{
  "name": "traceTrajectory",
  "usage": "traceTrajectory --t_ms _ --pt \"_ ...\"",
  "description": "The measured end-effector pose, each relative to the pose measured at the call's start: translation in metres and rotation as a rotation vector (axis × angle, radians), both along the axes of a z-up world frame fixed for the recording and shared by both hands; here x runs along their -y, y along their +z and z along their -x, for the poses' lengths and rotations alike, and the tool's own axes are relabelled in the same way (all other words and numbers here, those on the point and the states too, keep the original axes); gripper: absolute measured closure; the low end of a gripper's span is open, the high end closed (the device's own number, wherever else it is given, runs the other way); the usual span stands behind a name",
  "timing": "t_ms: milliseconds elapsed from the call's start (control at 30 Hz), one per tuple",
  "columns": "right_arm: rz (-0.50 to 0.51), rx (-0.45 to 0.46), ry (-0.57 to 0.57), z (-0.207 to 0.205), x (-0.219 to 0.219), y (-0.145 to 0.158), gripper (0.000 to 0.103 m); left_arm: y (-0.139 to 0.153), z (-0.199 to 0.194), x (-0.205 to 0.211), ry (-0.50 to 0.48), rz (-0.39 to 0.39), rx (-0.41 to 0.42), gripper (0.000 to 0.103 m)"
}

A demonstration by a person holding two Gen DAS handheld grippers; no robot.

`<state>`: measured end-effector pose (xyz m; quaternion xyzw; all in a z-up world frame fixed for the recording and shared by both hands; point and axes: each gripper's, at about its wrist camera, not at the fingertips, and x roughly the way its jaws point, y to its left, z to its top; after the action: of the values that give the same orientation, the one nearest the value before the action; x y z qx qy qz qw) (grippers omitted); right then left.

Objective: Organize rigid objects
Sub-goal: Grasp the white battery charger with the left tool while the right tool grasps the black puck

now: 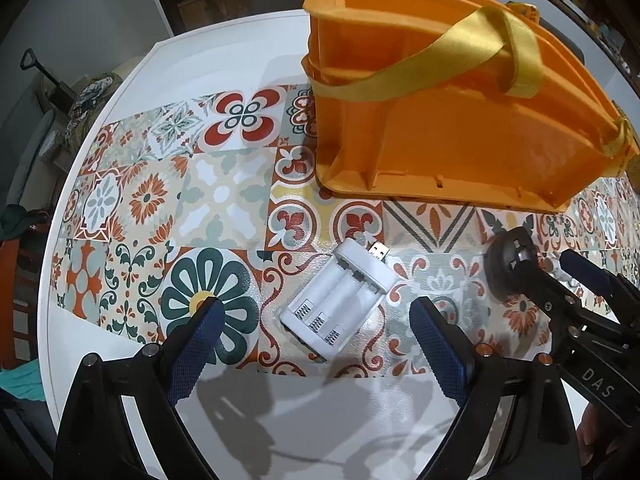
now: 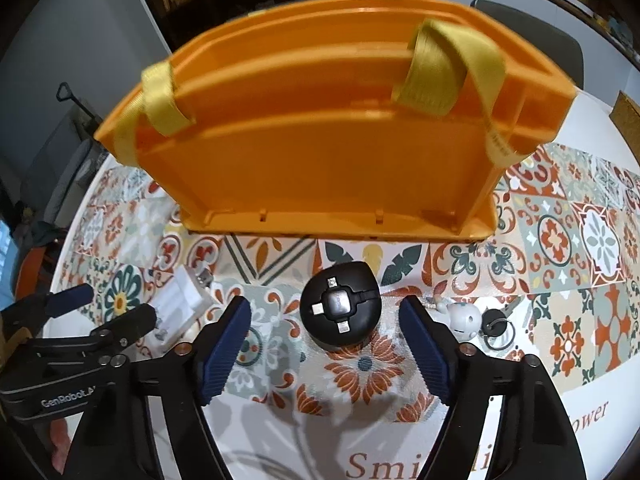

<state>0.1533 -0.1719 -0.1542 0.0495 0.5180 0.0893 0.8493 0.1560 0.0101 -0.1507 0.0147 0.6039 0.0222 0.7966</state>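
"GenRobot" is read in white on the body of the left hand-held gripper [image 1: 316, 312] where it appears at 8 o'clock in the right wrist view, and "DAS" is read on the right hand-held gripper [image 2: 324, 312] at 4 o'clock in the left wrist view. On the bare white part of the surface [image 2: 280, 432], red-brown lettering "Smi" is seen at 6 o'clock and "ower" at 4 o'clock; the rest is cut off or hidden. Faint printing on the yellow strap [image 2: 440, 68] cannot be made out.

A white battery charger [image 1: 340, 300] with three empty slots, springs at their near ends and a USB plug at its far end is seen lying flat and diagonally on the patterned tile mat [image 1: 224, 196], just ahead of the left hand-held gripper, whose blue-padded fingers are spread wide and grip nothing. A black round cable reel [image 2: 340, 312], with several connector tips folded into its top, is seen just ahead of the right hand-held gripper, whose fingers are likewise spread apart and empty.

An orange plastic bin [image 2: 320, 140] with yellow straps stands at 12 o'clock beyond both objects. At 3 o'clock of the reel, a small white figurine [image 2: 464, 316] and a black key ring [image 2: 496, 320] are seen.
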Motion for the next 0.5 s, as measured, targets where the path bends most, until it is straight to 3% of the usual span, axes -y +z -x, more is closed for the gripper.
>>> traceTrajectory --t_ms 500 --pt "0.043 -0.05 0.003 -0.017 -0.006 -0.034 0.038 -0.025 -0.007 0.004 0.001 -0.008 -0.053 0.008"
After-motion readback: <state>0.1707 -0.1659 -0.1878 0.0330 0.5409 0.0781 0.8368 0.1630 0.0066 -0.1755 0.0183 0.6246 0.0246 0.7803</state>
